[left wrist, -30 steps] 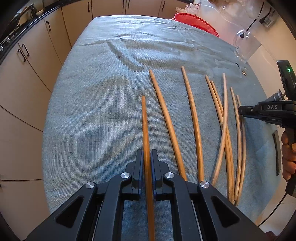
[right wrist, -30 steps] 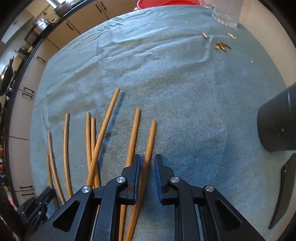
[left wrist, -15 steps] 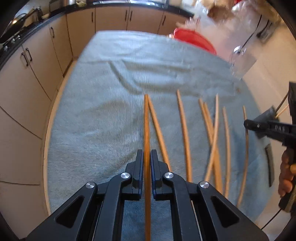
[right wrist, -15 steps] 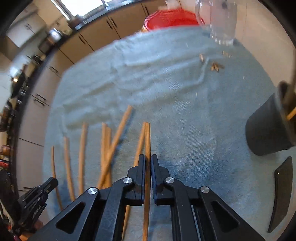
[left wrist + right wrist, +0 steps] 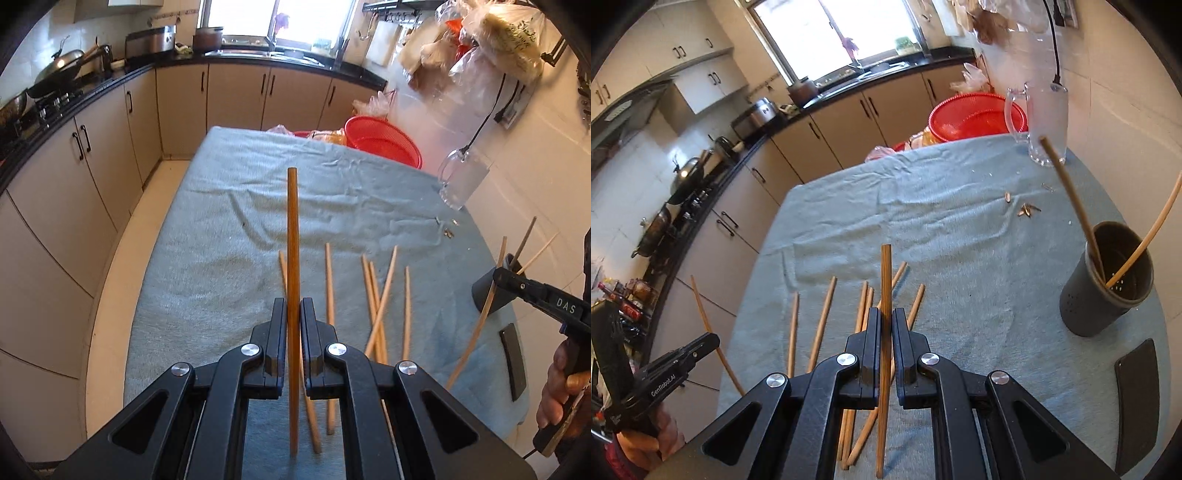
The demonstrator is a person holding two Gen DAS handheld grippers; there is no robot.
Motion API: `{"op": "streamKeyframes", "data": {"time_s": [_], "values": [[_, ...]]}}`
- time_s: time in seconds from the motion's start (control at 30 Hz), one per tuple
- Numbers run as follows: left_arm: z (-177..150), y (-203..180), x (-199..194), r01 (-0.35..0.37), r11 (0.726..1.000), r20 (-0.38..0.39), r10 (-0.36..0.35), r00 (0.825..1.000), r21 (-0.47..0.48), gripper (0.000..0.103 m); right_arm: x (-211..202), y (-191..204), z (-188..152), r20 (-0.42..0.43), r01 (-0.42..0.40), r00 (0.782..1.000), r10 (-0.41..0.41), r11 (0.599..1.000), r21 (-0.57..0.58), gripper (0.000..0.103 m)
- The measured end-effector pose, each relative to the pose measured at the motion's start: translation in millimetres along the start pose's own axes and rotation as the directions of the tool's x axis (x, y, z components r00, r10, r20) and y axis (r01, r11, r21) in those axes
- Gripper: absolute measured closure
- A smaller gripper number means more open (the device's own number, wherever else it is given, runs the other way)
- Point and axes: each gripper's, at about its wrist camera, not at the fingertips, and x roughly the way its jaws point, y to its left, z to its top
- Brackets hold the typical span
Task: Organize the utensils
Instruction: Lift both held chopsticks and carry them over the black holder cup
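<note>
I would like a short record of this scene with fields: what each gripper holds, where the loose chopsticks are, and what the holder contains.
left gripper: shut on one chopstick, lifted off the cloth
right gripper: shut on another chopstick, also lifted
loose chopsticks: six lying on the blue-grey cloth
holder: dark cup, upright on the cloth, two chopsticks leaning inside

White letters "DAS" stand on the side of the right claw (image 5: 508, 274), seen from the left wrist; "GenRobot.AI" (small white print) runs along the left claw (image 5: 711, 338).
</note>
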Motion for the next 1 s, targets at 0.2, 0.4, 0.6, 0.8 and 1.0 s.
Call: {"op": "streamKeyframes", "data": {"time_s": [0.2, 0.4, 0.6, 0.8, 1.0], "values": [[2.5, -15.5, -18.0, -0.010, 1.000, 0.034, 0.010, 0.999, 0.003, 0.096, -24.4, -0.8, 2.3, 0.050, -0.034, 0.998, 0.035, 0.999, -0.024, 0.097], [8.2, -25.9, -33.7, -0.015, 1.000, 0.071, 0.015, 0.997, 0.005, 0.096, -46.1, -4.9, 9.0, 0.098, -0.056, 0.993, 0.059, 0.998, -0.036, 0.097], [17.0, -40.1, -45.9, -0.007, 1.000, 0.103, 0.005, 0.995, 0.022, 0.096, -70.8, -13.3, 17.3, 0.152, -0.069, 0.986, 0.073, 0.997, -0.031, 0.097], [26.2, -57.7, -57.4, 0.014, 0.999, 0.127, -0.020, 0.992, 0.043, 0.096, -98.8, -20.7, 22.7, 0.197, -0.083, 0.977, 0.086, 0.996, -0.026, 0.097], [32.8, -80.7, -67.7, 0.042, 0.996, 0.145, -0.054, 0.988, 0.082, 0.096, -133.0, -35.5, 23.5, 0.249, -0.088, 0.965, 0.088, 0.996, -0.011, 0.097]]}}
